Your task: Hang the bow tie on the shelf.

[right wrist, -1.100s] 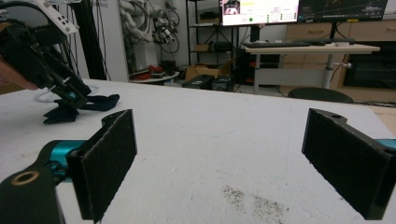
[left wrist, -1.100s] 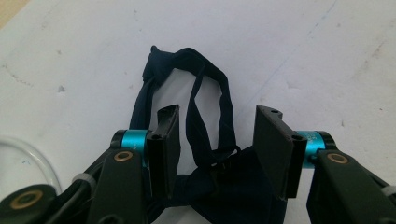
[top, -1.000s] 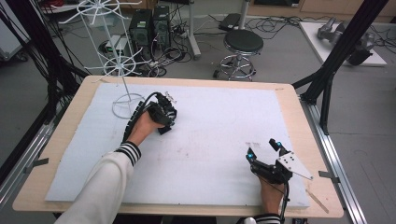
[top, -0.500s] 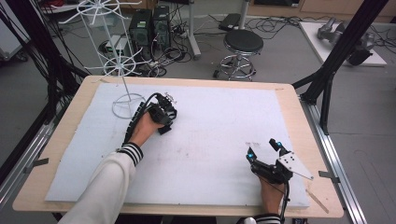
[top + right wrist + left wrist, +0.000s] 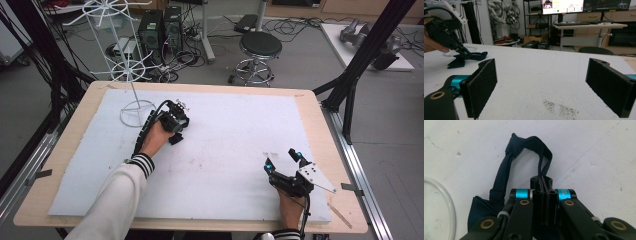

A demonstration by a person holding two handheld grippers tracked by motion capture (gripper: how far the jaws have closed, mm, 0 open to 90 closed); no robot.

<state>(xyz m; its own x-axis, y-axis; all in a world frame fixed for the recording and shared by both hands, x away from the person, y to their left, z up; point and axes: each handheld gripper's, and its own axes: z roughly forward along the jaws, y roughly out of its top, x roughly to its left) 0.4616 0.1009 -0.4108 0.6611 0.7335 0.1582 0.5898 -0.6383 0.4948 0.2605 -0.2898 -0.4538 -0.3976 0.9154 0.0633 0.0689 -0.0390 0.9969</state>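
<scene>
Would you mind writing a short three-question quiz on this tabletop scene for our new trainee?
1. True or false: the left gripper is shut on a strap of the dark blue cloth item.
2. How do the jaws of the right gripper stand? A) pressed together B) wide apart with nothing between them C) closed on a cup
3. Fill in: the white wire stand sits at the table's far ____ corner, seen from the person's side.

Key
1. True: the strap is pinched between the closed jaws.
2. B: the right gripper view shows bare white table cover between the pads.
3. Left.
</scene>
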